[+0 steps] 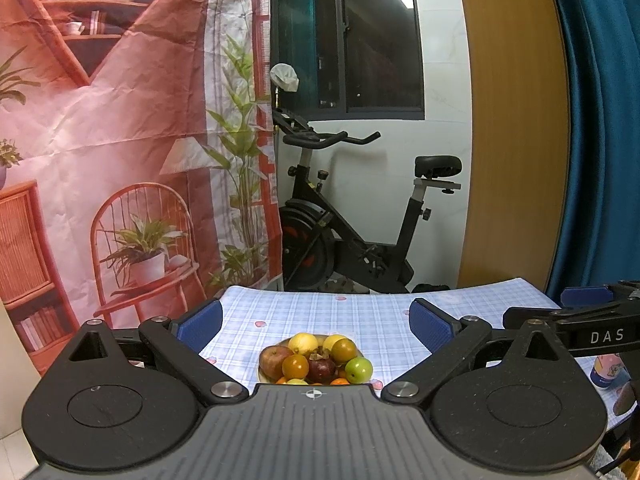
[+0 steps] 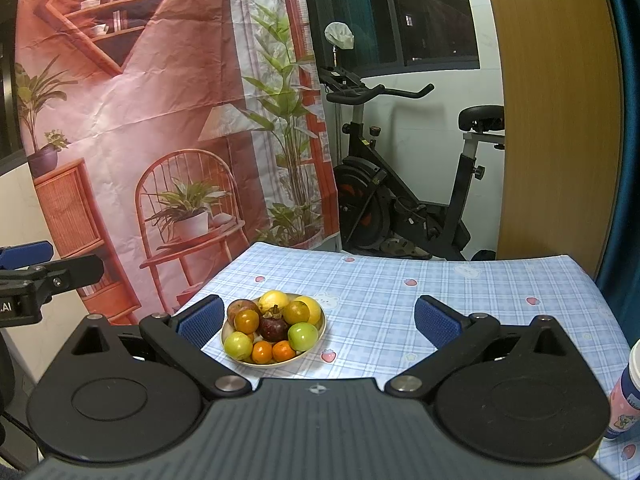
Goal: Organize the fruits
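A cream plate (image 2: 316, 340) piled with fruit stands on the blue checked tablecloth (image 2: 400, 296). It holds a dark mangosteen (image 2: 274, 327), green apples (image 2: 303, 336), small oranges (image 2: 262, 351), a lemon (image 2: 273, 301) and brownish round fruits. In the left wrist view the same plate (image 1: 261, 376) sits low in the middle, partly hidden by the gripper body, with a red apple (image 1: 274, 360) and a green apple (image 1: 359, 369) showing. My left gripper (image 1: 316, 322) is open above and behind the plate. My right gripper (image 2: 319, 318) is open too, its left pad beside the plate. Neither holds anything.
A pink and white cup (image 2: 626, 392) stands at the table's right edge, also the cup (image 1: 607, 370) in the left wrist view. An exercise bike (image 2: 404, 184) stands behind the table. A printed backdrop (image 2: 160, 120) hangs at the left, a blue curtain (image 1: 600, 120) at the right.
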`<state>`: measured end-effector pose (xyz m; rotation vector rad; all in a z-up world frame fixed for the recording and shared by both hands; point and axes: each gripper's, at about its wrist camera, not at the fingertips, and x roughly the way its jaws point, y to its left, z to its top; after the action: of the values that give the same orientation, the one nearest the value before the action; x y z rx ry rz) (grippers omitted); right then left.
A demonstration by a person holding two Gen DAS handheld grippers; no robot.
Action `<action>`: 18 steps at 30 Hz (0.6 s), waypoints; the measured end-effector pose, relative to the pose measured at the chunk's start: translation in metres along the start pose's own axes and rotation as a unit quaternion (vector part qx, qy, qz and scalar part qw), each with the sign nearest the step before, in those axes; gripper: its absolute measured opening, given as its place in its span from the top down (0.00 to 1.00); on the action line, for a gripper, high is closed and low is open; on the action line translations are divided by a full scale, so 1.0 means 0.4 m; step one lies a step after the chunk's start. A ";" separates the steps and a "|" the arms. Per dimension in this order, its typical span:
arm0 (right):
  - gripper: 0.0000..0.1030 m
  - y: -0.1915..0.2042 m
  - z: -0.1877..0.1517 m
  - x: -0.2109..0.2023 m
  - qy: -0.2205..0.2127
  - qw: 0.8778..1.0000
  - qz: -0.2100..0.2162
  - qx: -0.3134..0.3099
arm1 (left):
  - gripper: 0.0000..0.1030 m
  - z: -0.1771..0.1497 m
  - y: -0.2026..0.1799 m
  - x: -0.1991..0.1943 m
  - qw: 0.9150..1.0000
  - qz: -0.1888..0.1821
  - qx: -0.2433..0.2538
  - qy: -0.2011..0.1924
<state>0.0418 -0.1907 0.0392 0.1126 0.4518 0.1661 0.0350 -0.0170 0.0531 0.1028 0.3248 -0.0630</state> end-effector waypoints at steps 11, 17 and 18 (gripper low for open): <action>0.00 0.000 -0.001 0.001 0.000 1.000 0.001 0.000 | 0.00 0.005 0.000 -0.004 1.000 0.001 -0.001 0.001; 0.00 0.000 -0.001 0.001 0.000 1.000 0.001 0.000 | 0.00 0.005 0.001 -0.005 1.000 0.002 -0.001 0.000; 0.00 0.000 -0.001 0.001 0.000 1.000 0.001 0.000 | 0.00 0.006 0.001 -0.006 1.000 0.002 -0.001 0.000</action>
<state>0.0419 -0.1905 0.0387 0.1135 0.4520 0.1676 0.0334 -0.0167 0.0560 0.1016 0.3255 -0.0595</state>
